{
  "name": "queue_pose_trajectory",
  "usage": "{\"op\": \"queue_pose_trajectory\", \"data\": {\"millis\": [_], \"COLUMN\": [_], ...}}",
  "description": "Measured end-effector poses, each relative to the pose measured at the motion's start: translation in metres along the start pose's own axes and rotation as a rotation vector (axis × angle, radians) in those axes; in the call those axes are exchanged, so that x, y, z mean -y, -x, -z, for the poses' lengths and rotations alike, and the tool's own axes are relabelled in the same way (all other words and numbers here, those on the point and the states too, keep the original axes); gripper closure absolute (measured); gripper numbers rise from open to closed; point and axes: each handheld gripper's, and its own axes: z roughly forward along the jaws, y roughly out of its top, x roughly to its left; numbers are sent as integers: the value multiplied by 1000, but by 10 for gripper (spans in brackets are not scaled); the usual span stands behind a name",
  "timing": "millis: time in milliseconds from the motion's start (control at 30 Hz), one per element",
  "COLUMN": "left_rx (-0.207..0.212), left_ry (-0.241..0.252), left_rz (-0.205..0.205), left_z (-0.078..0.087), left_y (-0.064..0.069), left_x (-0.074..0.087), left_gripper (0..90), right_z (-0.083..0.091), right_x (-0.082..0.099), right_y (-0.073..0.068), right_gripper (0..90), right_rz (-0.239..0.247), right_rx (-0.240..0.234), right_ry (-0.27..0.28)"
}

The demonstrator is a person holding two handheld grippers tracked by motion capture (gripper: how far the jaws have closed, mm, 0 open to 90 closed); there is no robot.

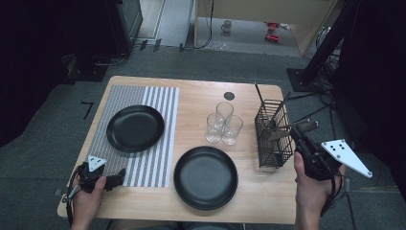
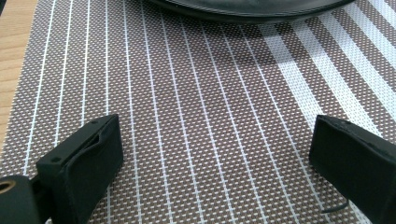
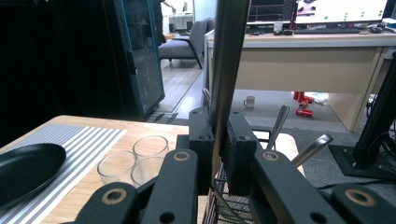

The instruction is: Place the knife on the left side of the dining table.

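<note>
No brand names or writing I can read anywhere on this stuff, so nothing to report there.

My right gripper (image 1: 293,135) has its jaws pinched tight on a flat metal utensil handle (image 3: 227,60). In the right gripper view it runs straight up between the pads. I can't tell if it's a knife or something else. It sits right over the black wire cutlery basket (image 1: 273,136), with more handles (image 3: 279,125) poking out of that basket.

The three clear glasses (image 1: 223,122) are just left of the basket, and a black plate (image 1: 206,177) sits left of it, closer to me.

My left gripper (image 1: 115,181) is far left of the basket, jaws spread wide with nothing between them, resting on the striped placemat (image 2: 196,121) near the other black plate (image 1: 135,128).
</note>
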Motion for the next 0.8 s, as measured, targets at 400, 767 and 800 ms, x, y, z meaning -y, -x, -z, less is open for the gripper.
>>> {"op": "queue_pose_trajectory", "data": {"millis": [400,767,800], "left_rx": [0,6,2], "left_ry": [0,-2,-2], "left_rz": [0,-16,-20], "left_z": [0,2,2], "left_y": [0,0,1], "left_x": [0,0,0], "left_gripper": [31,37,46], "right_z": [6,-1,-3], "right_x": [-6,-1,1], "right_y": [-10,-23,-24], "right_gripper": [843,843,843], "right_rz": [14,8,6], "right_rx": [-35,-103,-113], "right_ry": [7,-7,-12]}}
